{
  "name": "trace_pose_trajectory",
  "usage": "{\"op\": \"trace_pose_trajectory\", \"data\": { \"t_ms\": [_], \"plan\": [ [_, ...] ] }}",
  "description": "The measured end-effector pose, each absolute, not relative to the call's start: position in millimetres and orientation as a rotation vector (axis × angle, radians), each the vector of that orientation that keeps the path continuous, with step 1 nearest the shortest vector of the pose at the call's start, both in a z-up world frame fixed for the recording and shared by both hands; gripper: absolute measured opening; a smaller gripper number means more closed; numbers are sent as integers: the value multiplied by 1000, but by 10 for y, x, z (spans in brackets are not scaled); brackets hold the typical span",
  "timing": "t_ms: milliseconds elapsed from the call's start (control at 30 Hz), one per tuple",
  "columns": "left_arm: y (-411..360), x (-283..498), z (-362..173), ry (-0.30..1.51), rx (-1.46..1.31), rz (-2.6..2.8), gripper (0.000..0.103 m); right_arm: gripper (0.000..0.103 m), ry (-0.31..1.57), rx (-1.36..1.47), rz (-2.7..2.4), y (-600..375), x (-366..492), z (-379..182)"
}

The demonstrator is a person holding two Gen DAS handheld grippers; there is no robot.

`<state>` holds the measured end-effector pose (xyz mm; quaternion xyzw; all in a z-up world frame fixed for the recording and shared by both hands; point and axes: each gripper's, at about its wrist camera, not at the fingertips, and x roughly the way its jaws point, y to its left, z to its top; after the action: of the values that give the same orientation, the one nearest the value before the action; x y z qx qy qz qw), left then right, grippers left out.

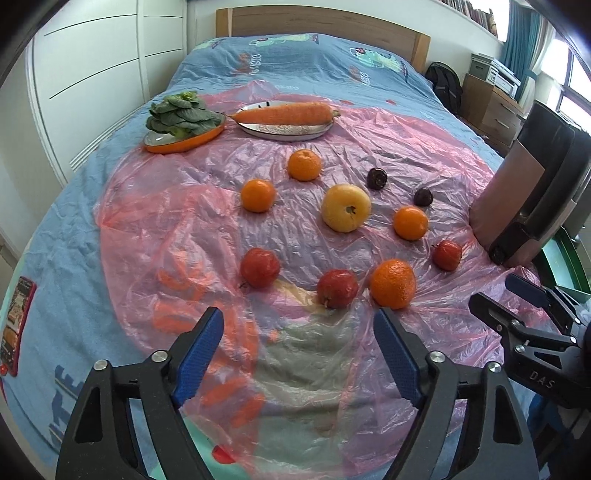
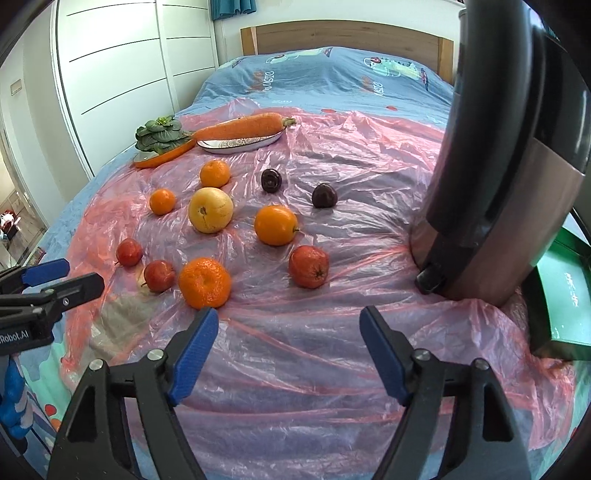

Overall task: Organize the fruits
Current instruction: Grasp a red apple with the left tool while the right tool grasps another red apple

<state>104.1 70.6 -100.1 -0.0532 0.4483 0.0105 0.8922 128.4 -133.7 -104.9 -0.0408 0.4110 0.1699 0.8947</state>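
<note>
Four oranges [image 1: 392, 283], three red fruits [image 1: 337, 288] (two dark) [image 1: 376, 178]

Glossy, crinkled pink plastic sheet [image 1: 388, 140] over matt blue cloth bedspread [image 1: 295, 62]; wooden headboard [image 1: 325, 22]; textured blue gripper pads [image 1: 201, 350].
</note>
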Motion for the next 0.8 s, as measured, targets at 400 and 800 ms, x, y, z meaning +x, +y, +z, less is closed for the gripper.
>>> {"op": "trace_pose_trajectory", "data": {
  "t_ms": [400, 800],
  "plan": [
    [631, 1440, -1340, 992, -115, -48, 55, 64, 870, -99, 323, -1239, 1835, -1252],
    [590, 1595, -1507, 1009, -101, -76, 41, 42, 906, -101, 335, -1241, 1994, -1481]
  ]
}}
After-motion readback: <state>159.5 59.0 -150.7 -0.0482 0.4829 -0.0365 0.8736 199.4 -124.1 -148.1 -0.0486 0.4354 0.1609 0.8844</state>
